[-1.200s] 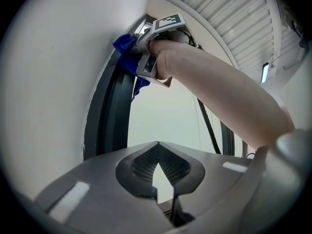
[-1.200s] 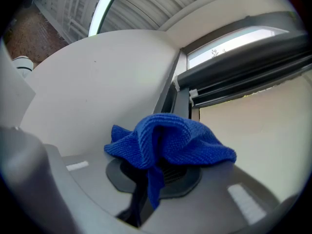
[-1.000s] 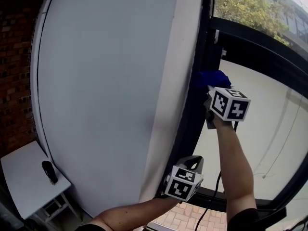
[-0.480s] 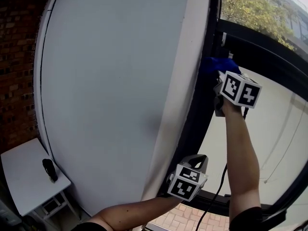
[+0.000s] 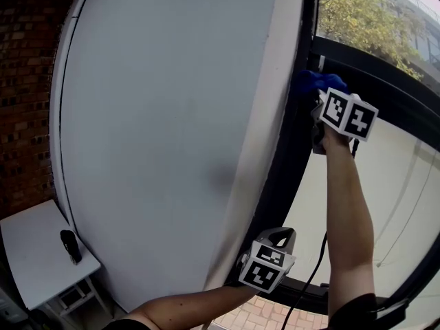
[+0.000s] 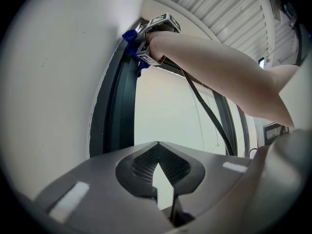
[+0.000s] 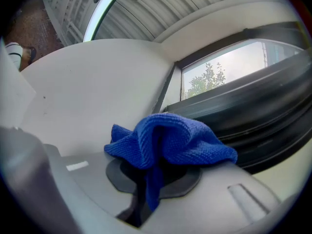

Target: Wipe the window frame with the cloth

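1. Your right gripper (image 7: 151, 179) clamps the cloth (image 7: 170, 140) against the window frame (image 5: 282, 177), high up.
2. Your left gripper (image 6: 158, 147), jaws together, holds nothing.
3. Wiping seems under way; next, slide the cloth along the frame, pressing firmly.

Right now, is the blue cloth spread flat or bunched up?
Bunched up: the blue cloth is crumpled into folds, with a strip pinched between the right tongs, beside the window frame.

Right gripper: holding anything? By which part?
Right gripper is shut on the blue cloth, pinching a bunched fold; the rest spills over the jaws. Left gripper holds nothing.
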`<state>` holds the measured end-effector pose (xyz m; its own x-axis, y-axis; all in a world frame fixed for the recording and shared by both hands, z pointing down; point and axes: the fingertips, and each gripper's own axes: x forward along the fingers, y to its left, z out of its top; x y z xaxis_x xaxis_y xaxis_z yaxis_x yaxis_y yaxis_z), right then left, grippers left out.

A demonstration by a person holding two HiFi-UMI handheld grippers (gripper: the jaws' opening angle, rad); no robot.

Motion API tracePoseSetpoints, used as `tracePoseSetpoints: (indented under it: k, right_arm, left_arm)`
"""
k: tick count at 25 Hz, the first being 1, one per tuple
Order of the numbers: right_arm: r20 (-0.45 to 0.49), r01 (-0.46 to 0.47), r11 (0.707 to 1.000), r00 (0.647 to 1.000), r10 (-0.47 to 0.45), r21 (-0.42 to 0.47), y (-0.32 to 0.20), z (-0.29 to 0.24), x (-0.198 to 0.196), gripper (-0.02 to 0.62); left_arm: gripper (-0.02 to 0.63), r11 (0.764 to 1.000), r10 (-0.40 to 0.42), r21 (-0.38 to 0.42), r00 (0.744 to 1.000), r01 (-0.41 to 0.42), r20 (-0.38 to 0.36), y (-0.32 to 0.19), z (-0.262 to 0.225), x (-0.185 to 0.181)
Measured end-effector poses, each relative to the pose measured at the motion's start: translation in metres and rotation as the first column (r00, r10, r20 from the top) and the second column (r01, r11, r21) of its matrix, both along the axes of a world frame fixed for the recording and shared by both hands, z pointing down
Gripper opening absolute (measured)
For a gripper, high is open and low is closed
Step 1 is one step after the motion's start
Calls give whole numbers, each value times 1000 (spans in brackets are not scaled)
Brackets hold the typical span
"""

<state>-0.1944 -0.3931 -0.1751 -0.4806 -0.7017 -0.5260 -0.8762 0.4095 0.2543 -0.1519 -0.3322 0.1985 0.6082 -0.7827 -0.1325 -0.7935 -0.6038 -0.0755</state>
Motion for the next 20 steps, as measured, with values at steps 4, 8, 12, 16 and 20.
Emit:
tracePoseSetpoints:
  k: [4, 8, 12, 16, 20]
  right_arm:
    - [9, -1, 1000, 1000, 1, 4, 1, -9, 1, 51]
    - [24, -2, 1000, 1000, 1, 13, 1, -12, 2, 51]
    - [22, 11, 1000, 1000, -11, 7, 1, -11, 1, 51]
    - [12, 19, 1000, 1000, -19, 13, 0, -10, 1, 51]
    - [24, 42, 999, 999, -42, -4, 1, -9, 2, 51]
  left_arm:
    - [-8, 1000, -5, -5, 1000, 5, -10, -2, 0, -3]
    - [-8, 1000, 4, -6, 1000, -4, -4, -4, 1, -1]
    - [-8, 1000, 11, 0, 1000, -11, -1, -3, 0, 3]
    - [-8, 1000, 11, -6, 1000, -11, -8, -4, 2, 4]
    - [-8, 1000, 23, 5, 1000, -23, 8, -2, 5, 10]
